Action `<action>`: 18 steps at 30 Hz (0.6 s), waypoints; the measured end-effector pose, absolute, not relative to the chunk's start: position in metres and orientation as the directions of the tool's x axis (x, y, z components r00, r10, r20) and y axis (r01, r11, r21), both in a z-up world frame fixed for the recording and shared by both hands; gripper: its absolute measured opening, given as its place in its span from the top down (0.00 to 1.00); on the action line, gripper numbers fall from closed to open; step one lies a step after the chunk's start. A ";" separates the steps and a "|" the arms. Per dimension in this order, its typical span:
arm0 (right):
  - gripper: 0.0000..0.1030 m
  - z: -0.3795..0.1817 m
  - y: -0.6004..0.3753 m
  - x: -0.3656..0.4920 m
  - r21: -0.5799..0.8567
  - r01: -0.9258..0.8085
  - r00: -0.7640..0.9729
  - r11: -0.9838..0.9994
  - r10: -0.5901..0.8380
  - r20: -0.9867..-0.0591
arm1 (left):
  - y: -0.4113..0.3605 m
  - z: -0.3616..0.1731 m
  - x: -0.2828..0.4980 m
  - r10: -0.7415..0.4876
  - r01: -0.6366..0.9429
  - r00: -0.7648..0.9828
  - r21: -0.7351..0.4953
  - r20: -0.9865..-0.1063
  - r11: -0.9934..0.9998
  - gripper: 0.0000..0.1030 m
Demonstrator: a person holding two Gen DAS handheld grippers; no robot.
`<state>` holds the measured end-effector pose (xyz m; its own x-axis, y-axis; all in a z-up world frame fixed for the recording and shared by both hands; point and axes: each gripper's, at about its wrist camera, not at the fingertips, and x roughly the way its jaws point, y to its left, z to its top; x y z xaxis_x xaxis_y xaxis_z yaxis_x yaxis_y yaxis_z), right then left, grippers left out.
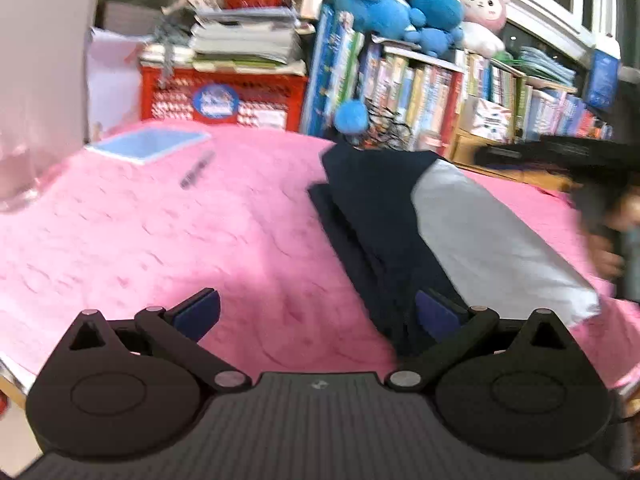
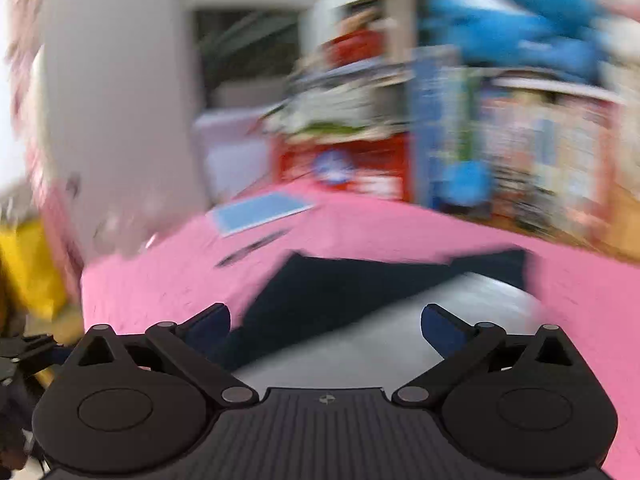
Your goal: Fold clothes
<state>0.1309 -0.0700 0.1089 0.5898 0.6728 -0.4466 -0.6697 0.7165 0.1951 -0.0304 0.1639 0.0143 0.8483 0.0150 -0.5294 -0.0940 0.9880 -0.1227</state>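
Folded navy-and-grey garment [image 1: 404, 216] lies on pink counter [image 1: 160, 240]. Left claw [image 1: 318, 314] spread, empty; right claw [image 2: 326, 326] spread, empty.

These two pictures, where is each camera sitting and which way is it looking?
Left wrist: rides on the left gripper, jaws open, looking across the pink blanket at the navy-and-grey garment and bookshelf; a hand shows at right.
Right wrist: rides on the right gripper, jaws open, over the same garment; badly blurred.
Shared: garment, blanket, blue book.
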 end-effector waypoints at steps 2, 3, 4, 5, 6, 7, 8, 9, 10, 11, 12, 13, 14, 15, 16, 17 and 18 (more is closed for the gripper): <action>0.00 0.100 -0.116 0.130 0.296 -0.597 0.588 0.745 0.658 -0.470 | 0.166 0.019 -0.031 0.042 -0.121 0.851 -0.117 -0.524 0.986 0.00; 0.00 0.095 -0.139 0.129 0.346 -0.557 0.584 0.755 0.652 -0.483 | 0.168 0.022 -0.031 0.055 -0.134 0.852 -0.115 -0.521 0.984 0.00; 0.00 0.090 -0.161 0.128 0.394 -0.514 0.578 0.762 0.647 -0.497 | 0.169 0.024 -0.031 0.069 -0.147 0.853 -0.112 -0.518 0.983 0.00; 0.00 0.084 -0.176 0.127 0.439 -0.484 0.563 0.757 0.654 -0.506 | 0.170 0.027 -0.032 0.082 -0.161 0.853 -0.109 -0.515 0.981 0.00; 0.00 0.077 -0.184 0.124 0.476 -0.466 0.545 0.746 0.666 -0.509 | 0.171 0.029 -0.032 0.096 -0.174 0.853 -0.107 -0.512 0.979 0.00; 0.00 0.069 -0.191 0.122 0.509 -0.450 0.528 0.733 0.679 -0.511 | 0.173 0.032 -0.032 0.109 -0.187 0.854 -0.104 -0.509 0.977 0.00; 0.04 0.062 -0.194 0.118 0.535 -0.440 0.511 0.721 0.691 -0.511 | 0.174 0.034 -0.033 0.122 -0.200 0.854 -0.102 -0.506 0.974 0.00; 0.09 0.056 -0.193 0.115 0.551 -0.430 0.495 0.715 0.697 -0.518 | 0.172 0.039 -0.032 0.120 -0.197 0.860 -0.105 -0.496 0.975 0.00; 0.33 0.051 -0.190 0.113 0.556 -0.417 0.479 0.719 0.693 -0.539 | 0.167 0.046 -0.031 0.096 -0.170 0.874 -0.116 -0.477 0.979 0.00; 0.45 0.049 -0.186 0.108 0.542 -0.411 0.487 0.733 0.679 -0.550 | 0.161 0.053 -0.029 0.071 -0.143 0.887 -0.125 -0.457 0.982 0.00; 0.48 0.049 -0.182 0.104 0.522 -0.408 0.502 0.749 0.662 -0.556 | 0.155 0.060 -0.028 0.047 -0.116 0.899 -0.134 -0.436 0.984 0.00; 0.53 0.048 -0.178 0.102 0.536 -0.408 0.486 0.739 0.673 -0.558 | 0.150 0.068 -0.027 0.022 -0.089 0.909 -0.143 -0.415 0.986 0.00; 0.53 0.048 -0.174 0.100 0.549 -0.399 0.479 0.734 0.678 -0.558 | 0.142 0.073 -0.025 -0.011 -0.053 0.918 -0.150 -0.397 0.987 0.00; 0.53 0.049 -0.171 0.098 0.549 -0.397 0.477 0.735 0.677 -0.561 | 0.130 0.075 -0.023 -0.054 -0.007 0.923 -0.157 -0.382 0.988 0.00; 0.53 0.049 -0.169 0.095 0.547 -0.399 0.474 0.736 0.676 -0.564 | 0.118 0.075 -0.021 -0.096 0.038 0.923 -0.159 -0.374 0.987 0.00; 0.53 0.049 -0.169 0.094 0.562 -0.400 0.460 0.724 0.689 -0.560 | 0.105 0.073 -0.018 -0.132 0.078 0.916 -0.156 -0.379 0.985 0.00; 0.53 0.048 -0.170 0.092 0.583 -0.399 0.442 0.707 0.706 -0.553 | 0.093 0.068 -0.014 -0.165 0.115 0.905 -0.148 -0.392 0.982 0.00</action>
